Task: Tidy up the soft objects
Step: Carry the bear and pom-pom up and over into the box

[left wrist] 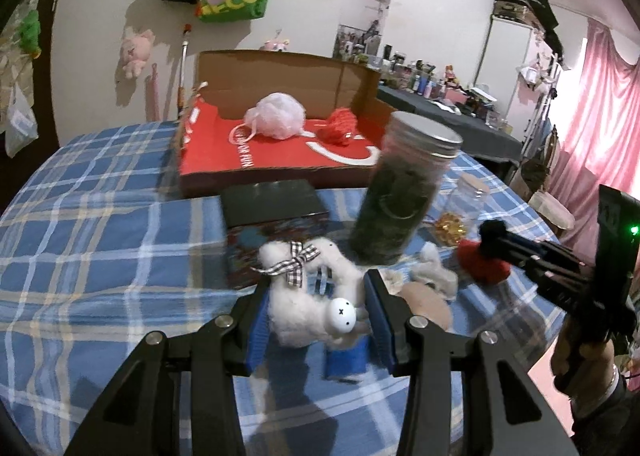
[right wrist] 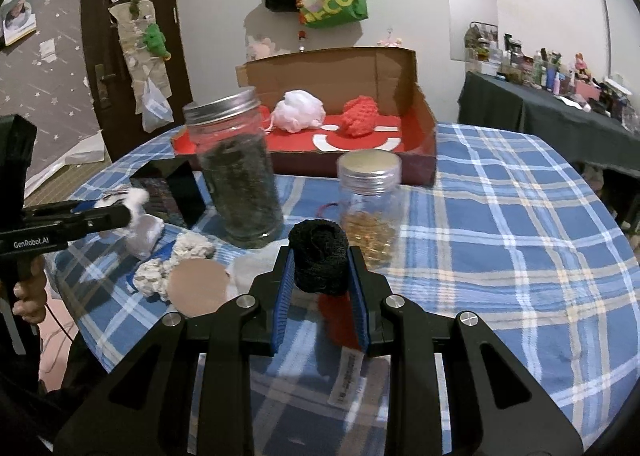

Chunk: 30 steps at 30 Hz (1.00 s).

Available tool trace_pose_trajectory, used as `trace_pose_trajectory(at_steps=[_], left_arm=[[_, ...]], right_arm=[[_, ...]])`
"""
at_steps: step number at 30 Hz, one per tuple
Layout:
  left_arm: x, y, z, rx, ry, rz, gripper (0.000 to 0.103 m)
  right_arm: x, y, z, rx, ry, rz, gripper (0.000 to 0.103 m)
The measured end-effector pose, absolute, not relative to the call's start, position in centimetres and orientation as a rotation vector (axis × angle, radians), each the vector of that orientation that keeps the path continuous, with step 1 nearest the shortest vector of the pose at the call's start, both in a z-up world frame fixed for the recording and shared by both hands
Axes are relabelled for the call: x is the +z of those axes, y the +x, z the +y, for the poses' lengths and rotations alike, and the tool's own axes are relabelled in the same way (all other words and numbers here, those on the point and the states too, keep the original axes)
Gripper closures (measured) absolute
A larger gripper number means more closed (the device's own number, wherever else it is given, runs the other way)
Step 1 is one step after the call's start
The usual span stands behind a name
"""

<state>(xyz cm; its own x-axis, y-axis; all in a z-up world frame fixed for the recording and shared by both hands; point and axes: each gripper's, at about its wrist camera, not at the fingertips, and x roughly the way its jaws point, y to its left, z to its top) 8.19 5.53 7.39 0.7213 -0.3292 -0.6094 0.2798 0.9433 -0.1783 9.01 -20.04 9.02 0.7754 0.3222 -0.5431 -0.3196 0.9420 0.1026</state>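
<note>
Left tool (left wrist: pixel 320 320) clamps white plush toy (left wrist: pixel 308 312), right tool (right wrist: pixel 320 292) clamps black-red toy (right wrist: pixel 320 264); box (right wrist: pixel 420 135) holds two, scrunchie (right wrist: pixel 176 264) left on surface (right wrist: pixel 500 215).

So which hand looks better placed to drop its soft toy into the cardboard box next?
Probably right: its gripper holds the black-and-red plush facing the cardboard box between the jars.

A fluffy white plush toy (left wrist: pixel 316 312), brushed-metal jar lid (right wrist: pixel 224 107), matt cardboard box (right wrist: pixel 344 67), woven checked tablecloth (right wrist: pixel 500 215).
</note>
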Motion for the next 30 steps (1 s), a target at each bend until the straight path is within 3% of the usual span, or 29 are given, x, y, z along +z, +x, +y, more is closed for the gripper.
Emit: trace_pose_trajectory(at_steps=[13, 30], left_arm=[[6.8, 8.6, 10.8, -0.230, -0.125, 0.730, 0.057], [6.4, 15.5, 13.2, -0.301, -0.067, 0.785, 0.057]], right_arm=[[9.5, 10.0, -23.6, 0.313, 0.071, 0.625, 0.078], [10.2, 17.6, -27.1, 0.382, 0.144, 0.746, 0.078]])
